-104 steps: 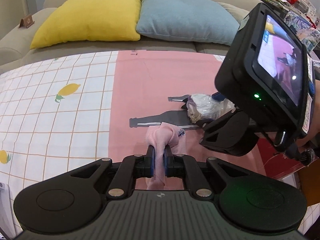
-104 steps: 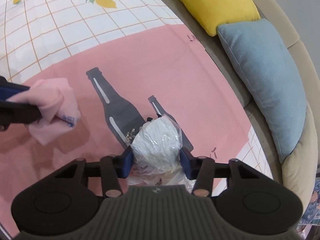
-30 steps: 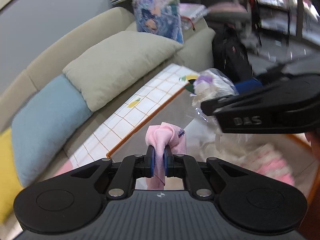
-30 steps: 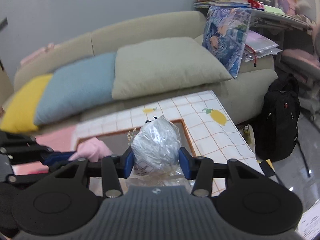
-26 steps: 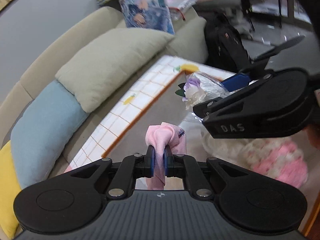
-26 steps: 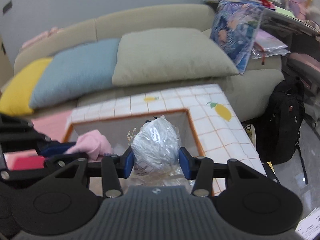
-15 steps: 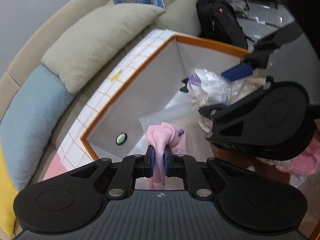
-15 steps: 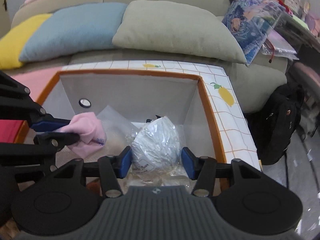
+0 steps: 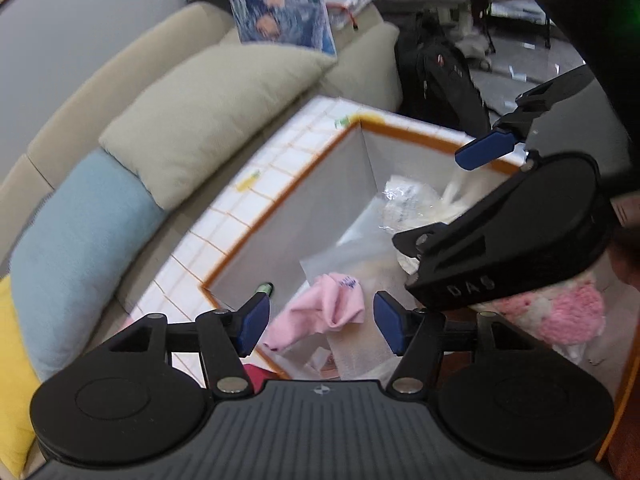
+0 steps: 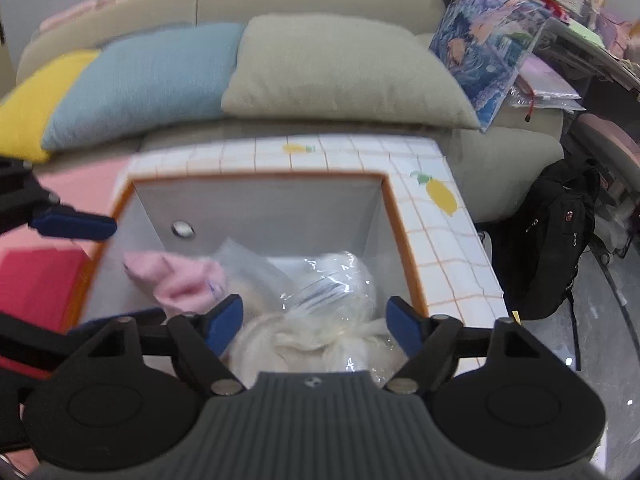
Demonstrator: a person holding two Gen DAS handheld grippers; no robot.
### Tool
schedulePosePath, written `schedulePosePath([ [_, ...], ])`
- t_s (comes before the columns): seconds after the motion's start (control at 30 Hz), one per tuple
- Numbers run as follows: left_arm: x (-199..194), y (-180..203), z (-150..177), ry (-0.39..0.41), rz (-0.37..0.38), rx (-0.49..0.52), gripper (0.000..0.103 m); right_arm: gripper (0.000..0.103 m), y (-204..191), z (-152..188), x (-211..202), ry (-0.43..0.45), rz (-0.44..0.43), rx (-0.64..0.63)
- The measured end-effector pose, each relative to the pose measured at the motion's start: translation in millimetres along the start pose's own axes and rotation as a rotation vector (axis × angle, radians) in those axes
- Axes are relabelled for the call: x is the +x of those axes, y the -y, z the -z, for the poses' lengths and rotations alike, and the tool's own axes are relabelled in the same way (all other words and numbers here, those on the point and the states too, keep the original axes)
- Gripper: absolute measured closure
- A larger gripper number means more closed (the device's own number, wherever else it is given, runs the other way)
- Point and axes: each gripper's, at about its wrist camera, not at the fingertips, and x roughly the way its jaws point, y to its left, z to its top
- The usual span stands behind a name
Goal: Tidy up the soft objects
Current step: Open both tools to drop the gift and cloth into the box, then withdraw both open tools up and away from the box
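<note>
While both jaws are opening, my left hand-held gripper [image 9: 320,322] lets the pink cloth [image 9: 320,312] lie free inside the box [image 10: 256,204]; my right hand-held gripper [image 10: 314,320] frees the plastic-wrapped bundle [image 10: 332,284] there too.

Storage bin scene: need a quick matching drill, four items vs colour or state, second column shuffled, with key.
Items:
1. pink cloth
2. bin rim
3. left claw
4. middle sofa cushion

Colour or state:
A. orange
B. light blue
C. lying loose inside the bin
D. jaws opening, pads clear of the cloth

Pairs: 1-C, 2-A, 3-D, 4-B
</note>
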Motion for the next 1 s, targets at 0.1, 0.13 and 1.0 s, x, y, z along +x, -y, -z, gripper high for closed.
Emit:
schedulePosePath([
  [0.1, -23.7, -7.0, 2.5, 0.056, 0.007, -0.037, 0.029, 0.013, -2.6, -8.8, -20.9, 0.037, 0.002, 0.022],
  [0.13, -33.3, -9.9, 4.3, 0.075, 0.013, -0.054, 0.029, 0.012, -4.2, -12.0, -27.8, 0.051, 0.002, 0.023],
  [1.0, -246.9, -25.5, 115.0, 0.555, -0.295, -0.513, 0.011, 0.003, -95.1, 53.1, -236.2, 0.3, -0.119, 0.096],
])
